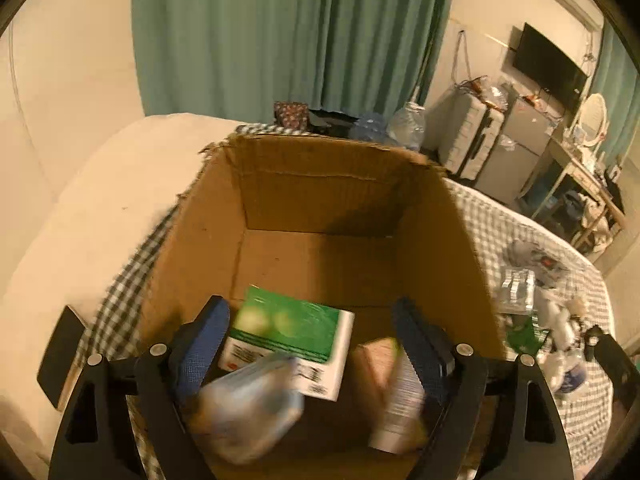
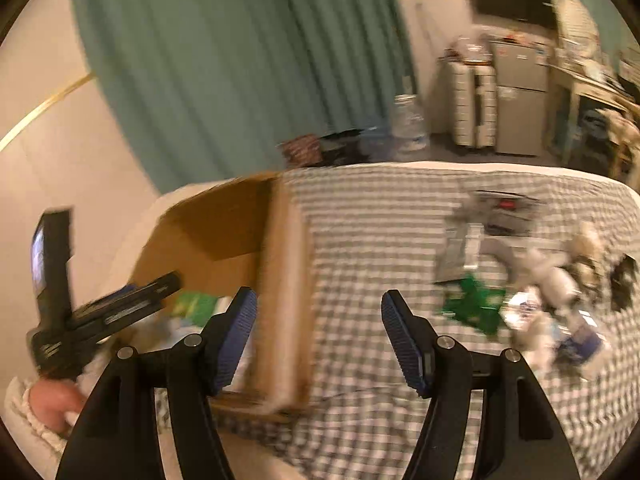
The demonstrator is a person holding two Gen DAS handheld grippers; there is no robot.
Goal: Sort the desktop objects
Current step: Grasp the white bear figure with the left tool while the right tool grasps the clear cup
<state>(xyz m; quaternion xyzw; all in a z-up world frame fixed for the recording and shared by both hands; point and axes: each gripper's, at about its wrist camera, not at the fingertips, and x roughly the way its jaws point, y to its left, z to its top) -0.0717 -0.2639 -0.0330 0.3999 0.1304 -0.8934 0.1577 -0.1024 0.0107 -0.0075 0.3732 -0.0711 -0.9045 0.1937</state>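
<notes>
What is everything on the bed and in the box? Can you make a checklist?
Surface: checked cloth over a bed.
Job's things: cardboard box holding a green-and-white carton and blurred items; unsorted pile to its right.
Clutter: bottles and bags behind the bed.
Grippers: left gripper open above the box; right gripper open, empty, beside the box.
Cables: nothing seen.
Surroundings: green curtain, suitcase, small fridge, wall TV.

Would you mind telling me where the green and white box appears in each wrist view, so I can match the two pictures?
Left wrist view: the green and white box lies low in the centre, inside the cardboard box, between the open fingers.
Right wrist view: only a blurred green patch at lower left, inside the same carton.
Shared landmark: the green curtain.
</notes>
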